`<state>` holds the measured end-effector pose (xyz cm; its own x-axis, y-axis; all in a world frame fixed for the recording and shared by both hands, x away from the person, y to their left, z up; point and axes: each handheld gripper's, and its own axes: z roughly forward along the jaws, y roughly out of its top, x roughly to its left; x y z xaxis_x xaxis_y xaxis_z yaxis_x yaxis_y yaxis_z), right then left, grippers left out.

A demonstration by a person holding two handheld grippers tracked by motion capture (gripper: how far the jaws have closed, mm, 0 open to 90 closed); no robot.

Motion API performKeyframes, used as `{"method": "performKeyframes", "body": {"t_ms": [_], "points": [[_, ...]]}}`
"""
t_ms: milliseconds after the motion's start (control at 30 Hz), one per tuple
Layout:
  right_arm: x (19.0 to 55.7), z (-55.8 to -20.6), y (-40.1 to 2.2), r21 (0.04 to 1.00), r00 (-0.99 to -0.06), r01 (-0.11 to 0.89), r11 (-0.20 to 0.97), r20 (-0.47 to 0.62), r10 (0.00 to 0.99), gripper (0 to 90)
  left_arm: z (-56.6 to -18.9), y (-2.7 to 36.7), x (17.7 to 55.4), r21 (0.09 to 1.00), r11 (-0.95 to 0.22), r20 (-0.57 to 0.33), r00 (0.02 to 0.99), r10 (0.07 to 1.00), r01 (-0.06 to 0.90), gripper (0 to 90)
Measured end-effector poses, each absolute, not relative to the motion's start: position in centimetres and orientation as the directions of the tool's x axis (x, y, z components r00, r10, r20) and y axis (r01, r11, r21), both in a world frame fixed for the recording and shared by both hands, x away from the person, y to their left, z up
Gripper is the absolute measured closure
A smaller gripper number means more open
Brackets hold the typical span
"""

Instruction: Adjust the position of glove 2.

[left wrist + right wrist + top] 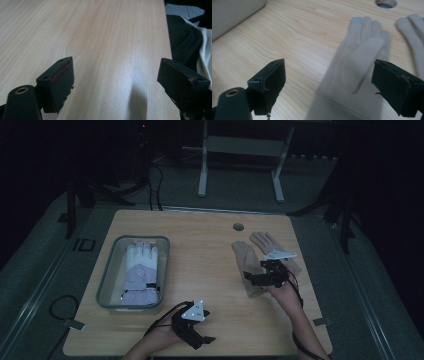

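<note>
Two beige gloves lie flat on the right half of the wooden table [200, 250]. My right gripper [255, 277] hovers over the cuff end of the left beige glove [245, 255]. In the right gripper view its jaws stand wide apart, the right gripper [328, 85] open, with that glove [359, 57] lying below and between them, untouched. The second beige glove [265, 241] lies just to the right of it [412, 32]. My left gripper [202, 340] rests low near the table's front edge, open [116, 82] over bare wood.
A clear grey bin [112, 270] at the left holds a white and lavender padded glove [141, 265]. A round cable hole [238, 226] sits near the far edge. The table's front edge [170, 50] runs close beside the left gripper.
</note>
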<state>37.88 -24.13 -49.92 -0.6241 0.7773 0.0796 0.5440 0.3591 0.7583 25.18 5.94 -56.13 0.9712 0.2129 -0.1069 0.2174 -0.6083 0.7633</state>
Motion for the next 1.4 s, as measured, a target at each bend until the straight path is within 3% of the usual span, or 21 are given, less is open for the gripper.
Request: {"method": "performKeyframes", "body": {"t_ms": [67, 367, 533, 1000, 1167, 1233, 1300, 1400], "points": [[38.2, -50.0, -24.6, 0.754, -0.632, 0.547, 0.365, 0.085, 0.770, 14.8, -56.2, 5.8, 25.0, 0.764, -0.607, -0.115, 0.971, 0.207, 0.220, 14.4], [40.2, -50.7, -25.7, 0.735, -0.624, 0.528, 0.425, -0.004, 0.781, 40.7, -56.3, 6.1, 25.1, 0.765, -0.601, -0.120, 0.969, 0.216, 0.229, 14.4], [41.5, -51.6, -25.1, 0.712, -0.624, 0.526, 0.464, -0.047, 0.780, 41.6, -56.5, 6.1, 25.1, 0.759, -0.611, -0.115, 0.970, 0.213, 0.224, 14.4], [44.7, -54.9, -23.9, 0.669, -0.615, 0.571, 0.476, -0.035, 0.787, 41.1, -56.8, 6.1, 25.2, 0.752, -0.619, -0.111, 0.969, 0.220, 0.227, 14.4], [44.6, -54.9, -23.6, 0.665, -0.629, 0.556, 0.499, -0.056, 0.775, 50.4, -57.0, 6.0, 25.1, 0.745, -0.631, -0.103, 0.971, 0.215, 0.219, 14.3], [44.5, -55.0, -23.5, 0.677, -0.629, 0.553, 0.485, -0.043, 0.776, 58.0, -57.0, 6.0, 25.1, 0.743, -0.631, -0.107, 0.971, 0.214, 0.221, 14.3], [44.2, -55.1, -23.4, 0.690, -0.623, 0.554, 0.465, -0.027, 0.781, 71.4, -57.0, 5.9, 25.1, 0.744, -0.631, -0.107, 0.971, 0.212, 0.220, 14.3], [43.7, -55.0, -22.9, 0.693, -0.602, 0.581, 0.428, 0.012, 0.799, 76.7, -56.9, 5.9, 25.1, 0.751, -0.624, -0.105, 0.972, 0.210, 0.216, 14.3]]}}
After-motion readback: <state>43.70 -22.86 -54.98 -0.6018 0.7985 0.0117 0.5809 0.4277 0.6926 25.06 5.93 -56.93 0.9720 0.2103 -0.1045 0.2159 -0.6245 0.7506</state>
